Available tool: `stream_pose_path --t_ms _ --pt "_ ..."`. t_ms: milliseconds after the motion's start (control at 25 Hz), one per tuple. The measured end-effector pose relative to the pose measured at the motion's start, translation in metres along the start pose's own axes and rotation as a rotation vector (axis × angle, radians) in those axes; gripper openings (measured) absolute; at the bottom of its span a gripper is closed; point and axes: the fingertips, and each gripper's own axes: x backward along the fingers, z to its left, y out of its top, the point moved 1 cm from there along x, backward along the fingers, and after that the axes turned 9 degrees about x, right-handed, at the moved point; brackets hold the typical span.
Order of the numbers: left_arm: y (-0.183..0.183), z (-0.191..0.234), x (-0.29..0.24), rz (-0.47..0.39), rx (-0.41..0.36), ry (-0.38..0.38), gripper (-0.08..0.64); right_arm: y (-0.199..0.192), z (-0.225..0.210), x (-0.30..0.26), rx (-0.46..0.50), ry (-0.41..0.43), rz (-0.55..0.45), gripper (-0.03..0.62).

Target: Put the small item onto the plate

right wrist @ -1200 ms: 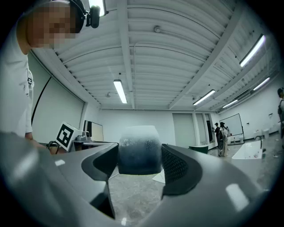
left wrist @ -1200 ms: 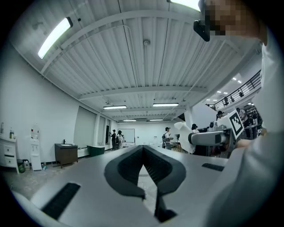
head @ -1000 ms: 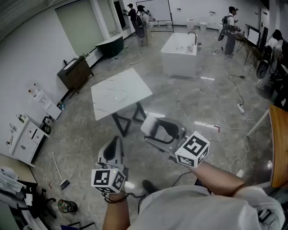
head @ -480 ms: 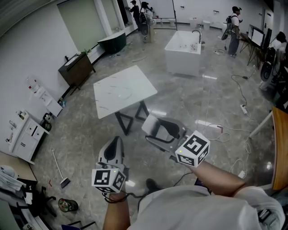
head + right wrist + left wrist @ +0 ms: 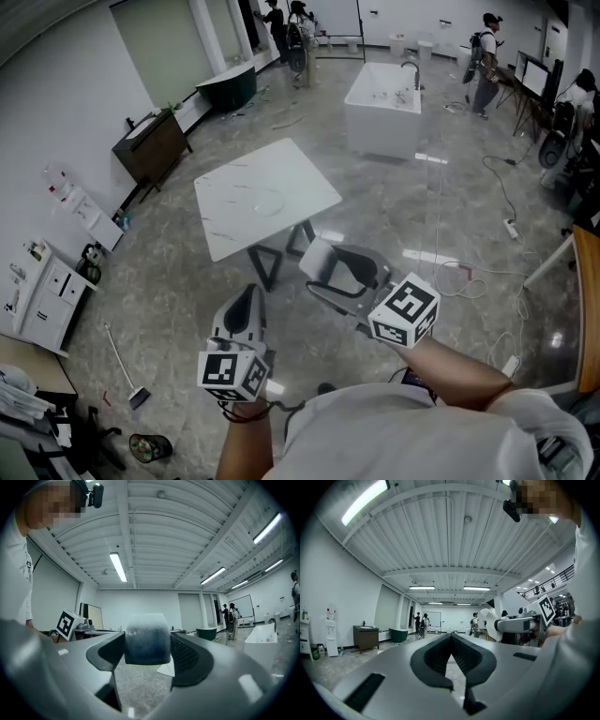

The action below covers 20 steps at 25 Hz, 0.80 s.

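Note:
My right gripper [image 5: 147, 644] is shut on a small frosted, rounded block [image 5: 146, 638] that fills the gap between its jaws. In the head view the right gripper [image 5: 317, 262] hangs in the air over the floor, just short of the near corner of a white marble table [image 5: 234, 220]. A faint round outline on the tabletop looks like a clear plate [image 5: 266, 200]. My left gripper [image 5: 247, 295] is held lower left of the table. In its own view the left gripper [image 5: 451, 641] has its jaws together with nothing between them.
A white bathtub [image 5: 382, 111] stands beyond the table, with a dark cabinet [image 5: 150, 148] and a green tub along the left wall. Cables [image 5: 469, 279] trail over the grey floor at right. A broom [image 5: 122, 370] lies at lower left. People stand far back.
The table has drawn slightly nearer and to the right in the head view. Both grippers keep the same pose, and the block stays in the right gripper.

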Motion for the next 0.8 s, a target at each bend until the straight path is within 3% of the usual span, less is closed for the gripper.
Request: stream_pose_path --t_ms 280,480,800 --pt "0.017 0.069 -0.028 0.018 0.005 -0.043 0.006 -0.003 -0.014 -0.074 -0.014 -0.041 0.009 0.291" --pt "0.007 0.093 -0.051 0.035 0.031 -0.054 0.005 -0.017 -0.028 -0.105 -0.017 -0.032 0.033 0.291" --pt "0.001 0.135 -0.110 0.051 0.042 -0.043 0.006 -0.038 -0.090 -0.154 -0.026 -0.012 0.040 0.291"
